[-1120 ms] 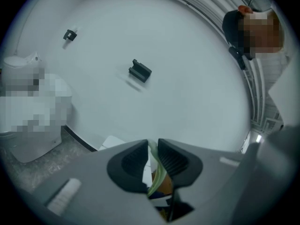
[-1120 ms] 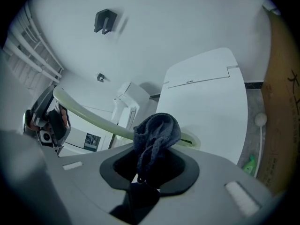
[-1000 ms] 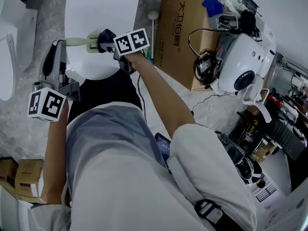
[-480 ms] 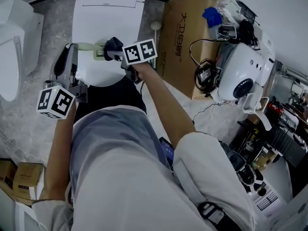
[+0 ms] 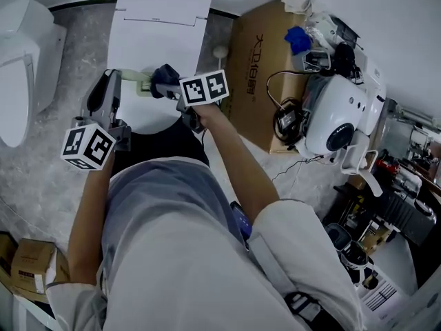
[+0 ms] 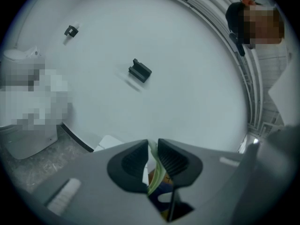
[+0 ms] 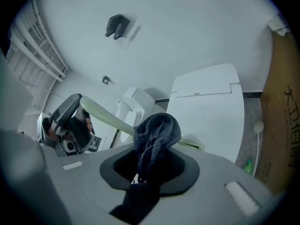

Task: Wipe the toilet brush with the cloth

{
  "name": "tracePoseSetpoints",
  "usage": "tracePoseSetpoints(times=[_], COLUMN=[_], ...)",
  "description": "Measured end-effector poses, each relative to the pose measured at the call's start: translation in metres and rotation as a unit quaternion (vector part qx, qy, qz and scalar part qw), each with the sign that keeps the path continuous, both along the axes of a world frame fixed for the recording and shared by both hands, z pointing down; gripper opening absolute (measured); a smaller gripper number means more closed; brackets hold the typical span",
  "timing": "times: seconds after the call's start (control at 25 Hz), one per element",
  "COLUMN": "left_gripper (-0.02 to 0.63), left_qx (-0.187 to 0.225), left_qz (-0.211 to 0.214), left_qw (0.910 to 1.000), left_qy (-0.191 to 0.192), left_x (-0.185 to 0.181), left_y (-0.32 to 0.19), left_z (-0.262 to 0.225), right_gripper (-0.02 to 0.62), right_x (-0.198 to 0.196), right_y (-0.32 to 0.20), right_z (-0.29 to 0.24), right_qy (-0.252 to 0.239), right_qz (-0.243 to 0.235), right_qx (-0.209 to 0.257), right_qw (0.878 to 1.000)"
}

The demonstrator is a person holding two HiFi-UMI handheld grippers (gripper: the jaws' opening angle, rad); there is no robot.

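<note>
Over toilet lid (image 5: 162,26), pale-green brush (image 7: 101,112) w/ dark bunched cloth (image 7: 157,134) on it.

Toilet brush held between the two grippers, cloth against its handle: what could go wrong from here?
1. The left gripper pinches the toilet brush near one end only; pressure from the cloth could twist or lever it loose.
2. The cloth sits bunched in the right gripper; rubbing might drag it out.
3. A dropped brush would likely hit the toilet lid below.
</note>
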State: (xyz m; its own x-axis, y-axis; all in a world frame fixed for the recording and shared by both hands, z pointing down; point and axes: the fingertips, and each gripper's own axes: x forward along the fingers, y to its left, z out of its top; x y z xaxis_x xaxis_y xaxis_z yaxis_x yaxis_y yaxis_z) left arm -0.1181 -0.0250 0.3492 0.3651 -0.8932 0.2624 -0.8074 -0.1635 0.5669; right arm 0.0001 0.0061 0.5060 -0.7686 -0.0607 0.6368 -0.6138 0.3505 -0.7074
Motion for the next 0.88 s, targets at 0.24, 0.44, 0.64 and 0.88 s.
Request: tracePoseSetpoints(times=[0.24,0.44,0.64,0.88], left_gripper=[0.0,0.0,0.0,0.0], left_qx=[0.002,0.002,0.004,0.006], left_qz=[0.001,0.004,0.008,0.014], left_qw=[1.0,0.9999,0.9998,0.9997], left_qy=[0.007,0.012,0.017,0.019], left_x=[-0.001,-0.002,-0.001,-0.003], left_y=[0.001,0.0,0.001,-0.001], left_z=[-0.001,-0.001,0.0,-0.001], right_gripper=[0.095,0.095,0.095,0.095], right_x=[-0.003,-0.007,-0.009,-0.016], right_y=[0.001,-0.002,0.001,-0.001], right_z=[-0.02,-0.039,-0.055,-0.077], right_qy=[-0.004,-0.009,-0.019,-0.03], right_qz=[0.016,0.024,0.034,0.032], right_qx=[0.0,0.01,0.019,0.041], right_qw=[1.0,1.0,0.999,0.998])
